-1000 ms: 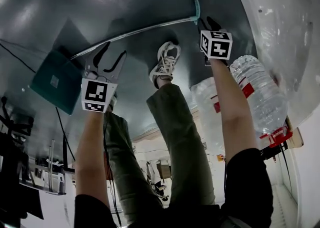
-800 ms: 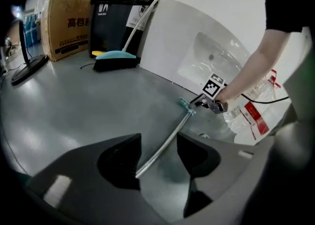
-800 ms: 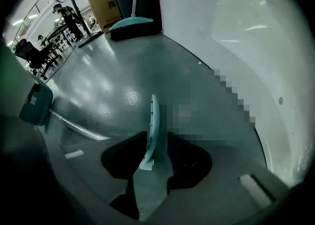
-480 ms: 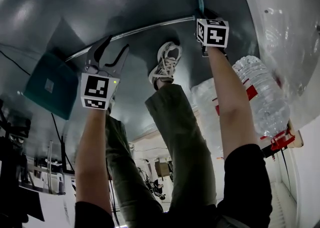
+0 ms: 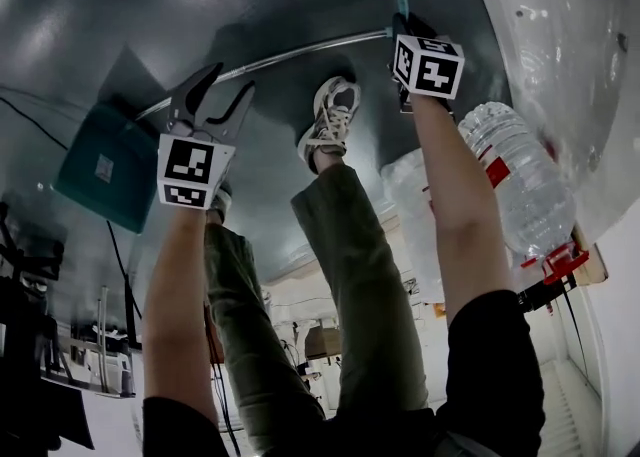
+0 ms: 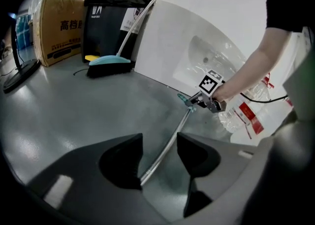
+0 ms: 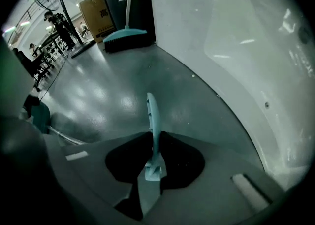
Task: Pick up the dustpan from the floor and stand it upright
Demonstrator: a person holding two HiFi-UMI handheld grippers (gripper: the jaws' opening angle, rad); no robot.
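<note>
Out past the left side of my left fingers, the teal pan of the dustpan (image 5: pixel 100 167) lies flat on the dark floor (image 5: pixel 120 5). Its metal shaft (image 5: pixel 290 57) runs from there to the right, across the floor towards my other hand.

My left gripper (image 5: pixel 230 83) hangs over that shaft with its fingers wide apart. In the left gripper view the shaft (image 6: pixel 170 147) passes through the gap between them, down on the floor, and neither finger touches it. Far beyond these fingers a broom (image 6: pixel 109 64) leans at the foot of a white wall, with a cardboard box (image 6: pixel 59 29) to its left.

Between my two grippers, nearer to me than the shaft, stands my shoe (image 5: pixel 330 125).

My right gripper (image 5: pixel 403 30) points steeply down at the far right end of the shaft. Its fingers have just been closing, and in the right gripper view they are narrow, pressed from both sides on the dustpan's teal grip (image 7: pixel 152 115), which sticks out forward between them. Just right of this hand, near the wall, lie large water bottles (image 5: pixel 520 185).
</note>
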